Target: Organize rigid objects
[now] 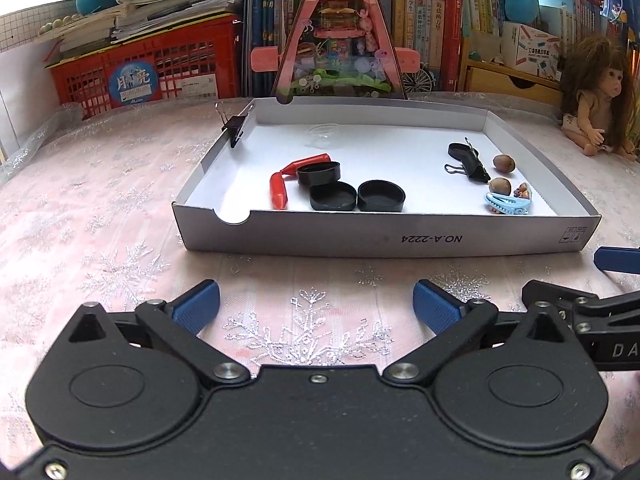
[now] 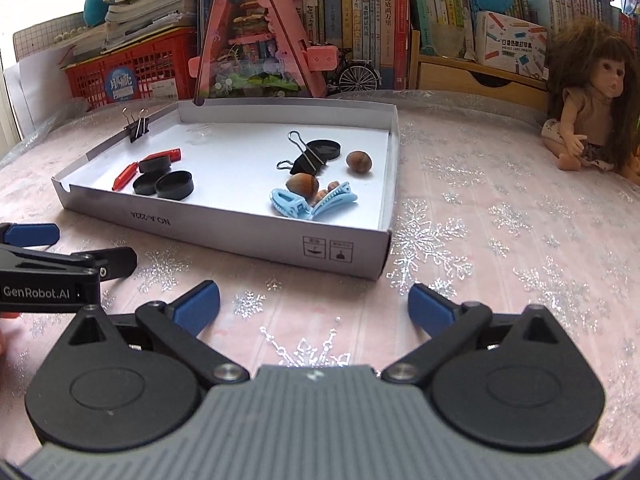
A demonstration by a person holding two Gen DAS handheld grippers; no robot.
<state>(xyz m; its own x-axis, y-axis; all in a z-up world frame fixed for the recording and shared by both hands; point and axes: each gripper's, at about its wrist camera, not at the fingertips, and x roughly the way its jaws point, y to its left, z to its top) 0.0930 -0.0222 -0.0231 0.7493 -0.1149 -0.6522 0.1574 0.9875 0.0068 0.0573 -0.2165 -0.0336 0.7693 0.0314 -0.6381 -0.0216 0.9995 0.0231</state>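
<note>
Both grippers hang low over the worktop, just short of the near wall of a shallow grey cardboard tray marked NO.A-2224. The left gripper has its blue-padded fingers spread wide with nothing between them, and the right gripper is spread the same way and likewise holds nothing; the two sit side by side, each one's fingertip showing at the edge of the other's view.

All the small rigid things lie inside the tray. On its left part sit three black round caps in a tight group, with two red crayon-like sticks lying against them. On the right part lie a black binder clip resting partly on another black round lid, two brown nuts — one near the right wall, one closer to the front — and a light blue hair clip touching the nearer nut, with a small brownish piece tucked behind it that is too small to identify. A second binder clip is clamped upright on the tray's left wall.

Beyond the tray stand a pink triangular dollhouse, a red crate and rows of books; a doll sits on the worktop well to the right.
</note>
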